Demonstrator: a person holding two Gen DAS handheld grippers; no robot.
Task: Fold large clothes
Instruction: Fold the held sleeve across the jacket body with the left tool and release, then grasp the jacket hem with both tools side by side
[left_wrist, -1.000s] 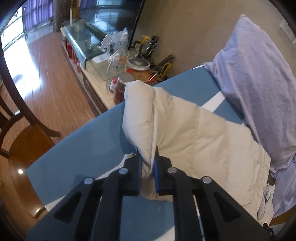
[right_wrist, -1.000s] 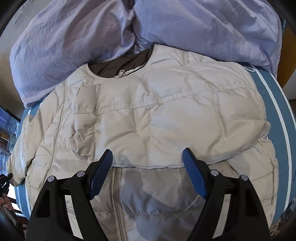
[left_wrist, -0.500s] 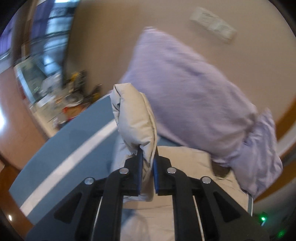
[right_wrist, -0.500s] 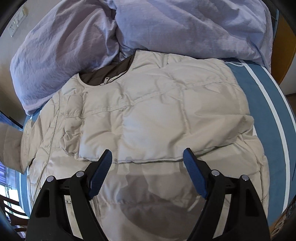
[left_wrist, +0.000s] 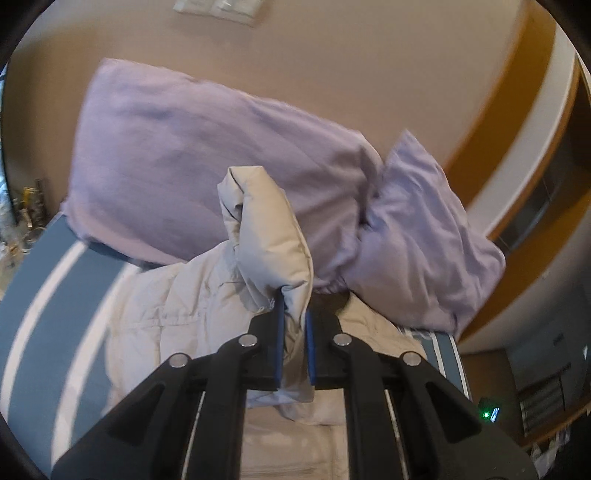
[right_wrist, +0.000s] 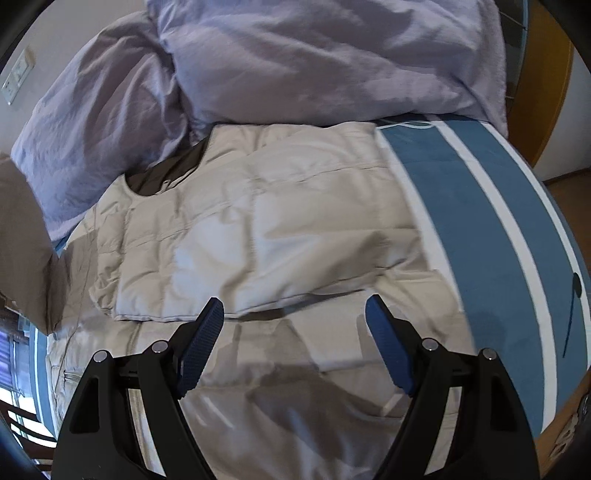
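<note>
Left wrist view first: my left gripper (left_wrist: 293, 325) stayed clamped on the cream sleeve (left_wrist: 269, 236) of the puffer jacket (left_wrist: 177, 306), blue pads tight against the fabric, as in both earlier frames. A second before, the sleeve stretched out over the blue striped bedcover (left_wrist: 44, 280) with the cluttered side counter and wooden floor behind it. Here it stood bunched and upright above the jaws, in front of the lilac pillows (left_wrist: 192, 158), and the counter had shrunk to a sliver at the far left edge. Behind the pillows I saw the beige wall (left_wrist: 332, 66) and a white switch plate (left_wrist: 218, 9) at the top edge. The jacket body lay flat on the bed below the lifted sleeve. Some motion blur.

Right wrist view: at the far left edge a brownish blurred mass of fabric had come into frame; I took it for the raised sleeve but could not confirm. The jacket lay spread across the bedcover, its collar (right_wrist: 166, 173) toward the pillows, one sleeve already folded across the chest. It sat further left in frame than a second earlier, with more striped cover showing at right. My right gripper (right_wrist: 293, 314) hovered over the lower front, jaws wide apart, nothing between them, unchanged from before.
</note>
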